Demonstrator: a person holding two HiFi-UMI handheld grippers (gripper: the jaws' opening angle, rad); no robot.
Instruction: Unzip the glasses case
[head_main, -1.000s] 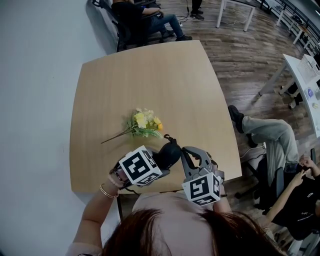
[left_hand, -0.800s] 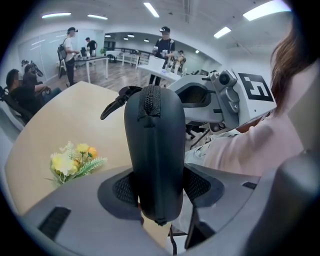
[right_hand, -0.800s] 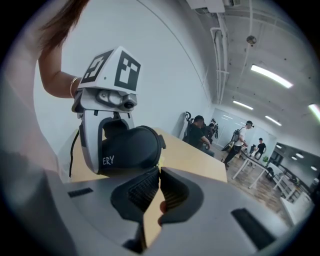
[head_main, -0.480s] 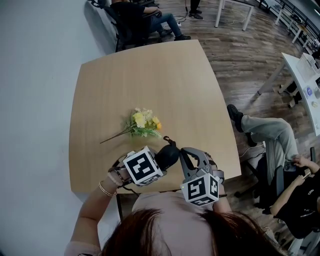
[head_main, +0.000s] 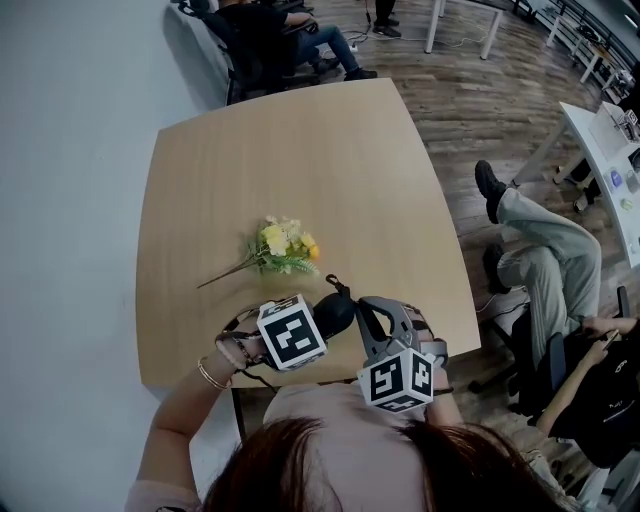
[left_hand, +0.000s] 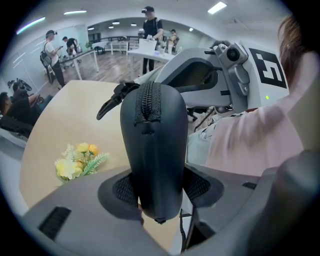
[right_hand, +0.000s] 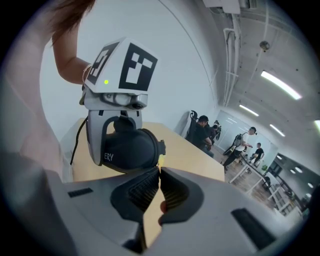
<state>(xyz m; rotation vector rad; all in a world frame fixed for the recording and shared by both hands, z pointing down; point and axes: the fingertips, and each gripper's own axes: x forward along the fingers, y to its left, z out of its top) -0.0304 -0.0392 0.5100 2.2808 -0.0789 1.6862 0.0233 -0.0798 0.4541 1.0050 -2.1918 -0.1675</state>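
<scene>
My left gripper (head_main: 318, 322) is shut on the black glasses case (head_main: 337, 310), held just above the table's near edge. In the left gripper view the case (left_hand: 155, 150) stands upright between the pads (left_hand: 197, 186), its closed zipper (left_hand: 148, 102) facing the camera and a black strap (left_hand: 114, 98) hanging off its top. My right gripper (head_main: 366, 306) reaches in from the right to the case's far end. Its fingertips are hidden behind the case in the left gripper view. In the right gripper view its jaws (right_hand: 159, 169) meet at the tips just short of the case (right_hand: 131, 149), with nothing seen between them.
A yellow artificial flower sprig (head_main: 277, 248) lies on the wooden table (head_main: 300, 160) just beyond the case. A white wall runs along the left. A seated person's legs (head_main: 540, 235) are right of the table, and other people sit at the far end.
My left gripper has rolled slightly with the case, its marker cube shifting a little right. The right gripper has barely moved. The seated person at the right has lifted a leg.
</scene>
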